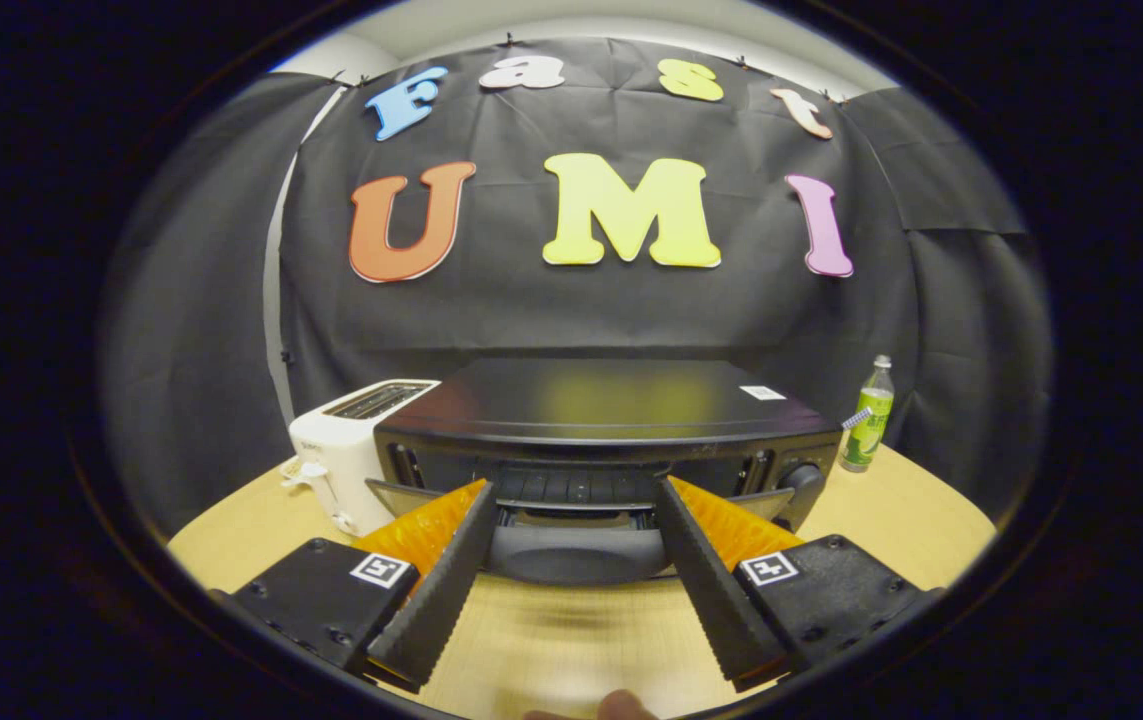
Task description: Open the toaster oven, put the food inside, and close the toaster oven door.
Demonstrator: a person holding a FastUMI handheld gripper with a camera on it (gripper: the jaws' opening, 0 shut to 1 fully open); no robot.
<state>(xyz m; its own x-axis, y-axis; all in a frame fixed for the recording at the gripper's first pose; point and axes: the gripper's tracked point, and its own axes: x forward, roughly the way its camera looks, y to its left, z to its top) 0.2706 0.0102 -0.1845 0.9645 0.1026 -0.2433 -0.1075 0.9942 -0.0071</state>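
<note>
A black toaster oven [601, 405] stands on the wooden table [931, 520] just ahead of me. Its door [576, 490] is tipped partway down toward me, and the dark handle [576, 552] lies between my fingers. My gripper [576, 490] is open, its two fingertips spread wide at either end of the handle near the door's top edge. Nothing is held between them. A control knob [803, 478] sits on the oven's right front. I cannot see into the oven cavity.
A white slot toaster [351, 450] stands close against the oven's left side. A green bottle [869, 418] stands on the table to the oven's right, near the cloth wall. A person's fingertip [623, 706] shows below the fingers.
</note>
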